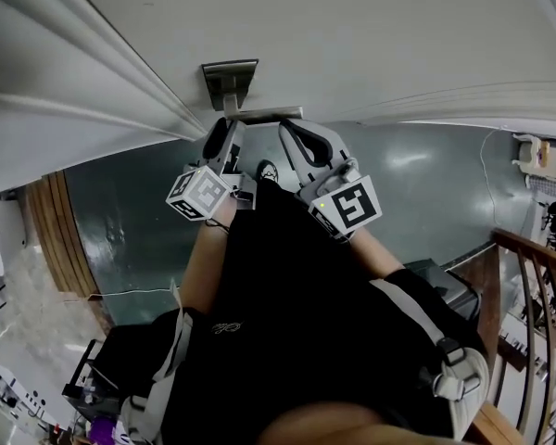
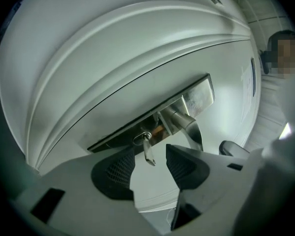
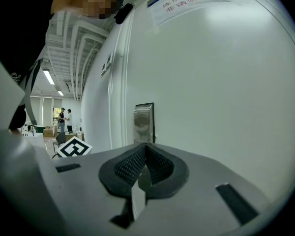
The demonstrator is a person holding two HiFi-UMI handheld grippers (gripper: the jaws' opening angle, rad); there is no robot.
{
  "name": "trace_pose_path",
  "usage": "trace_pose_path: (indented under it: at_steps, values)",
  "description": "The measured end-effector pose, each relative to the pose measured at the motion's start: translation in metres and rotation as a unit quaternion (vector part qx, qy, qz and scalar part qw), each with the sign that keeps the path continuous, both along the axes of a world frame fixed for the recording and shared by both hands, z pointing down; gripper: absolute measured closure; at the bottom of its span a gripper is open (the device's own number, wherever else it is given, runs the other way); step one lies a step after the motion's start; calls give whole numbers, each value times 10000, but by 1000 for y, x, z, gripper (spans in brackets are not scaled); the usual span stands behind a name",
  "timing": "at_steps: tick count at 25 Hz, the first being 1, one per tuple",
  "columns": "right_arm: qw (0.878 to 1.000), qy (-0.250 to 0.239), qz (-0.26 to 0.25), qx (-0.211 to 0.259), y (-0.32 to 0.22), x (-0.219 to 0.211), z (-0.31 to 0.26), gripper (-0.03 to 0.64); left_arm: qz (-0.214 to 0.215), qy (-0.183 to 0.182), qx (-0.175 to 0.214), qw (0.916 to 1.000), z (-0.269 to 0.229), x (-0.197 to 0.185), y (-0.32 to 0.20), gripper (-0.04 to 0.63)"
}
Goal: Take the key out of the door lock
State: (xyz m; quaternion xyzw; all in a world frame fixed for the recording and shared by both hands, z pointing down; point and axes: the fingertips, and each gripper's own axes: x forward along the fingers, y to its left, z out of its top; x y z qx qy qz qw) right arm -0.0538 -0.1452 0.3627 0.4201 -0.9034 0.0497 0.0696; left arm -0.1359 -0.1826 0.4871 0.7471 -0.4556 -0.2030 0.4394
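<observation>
Left gripper released, jaws apart either side of the key in the lock – untouched, lower centre, right gripper clenched on the door handle.

We see one notice on the white door, at the top middle of the right gripper view; its red Chinese characters are too blurred to read; we find nothing else legible.
</observation>
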Motion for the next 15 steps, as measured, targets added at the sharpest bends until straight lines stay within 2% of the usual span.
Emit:
trace_pose_path:
  at_steps: [6,9,13,15]
  values:
    - [9999,-98,48,-49,-2,7,1,609,-252,274,-38,9993,4,1,-11,480]
    - [9998,-202,57,-3,-4,9,1,609,-309,544,-15,9980,2,6,-15,494]
    - [9997,-239,84,-55,-6,11,3,609,-536,616,-80,9966,6,3,-21,519]
    - [9996,-250,81,-41,-5,13,3,609,-617,782,-105,9950,5,3,-24,526]
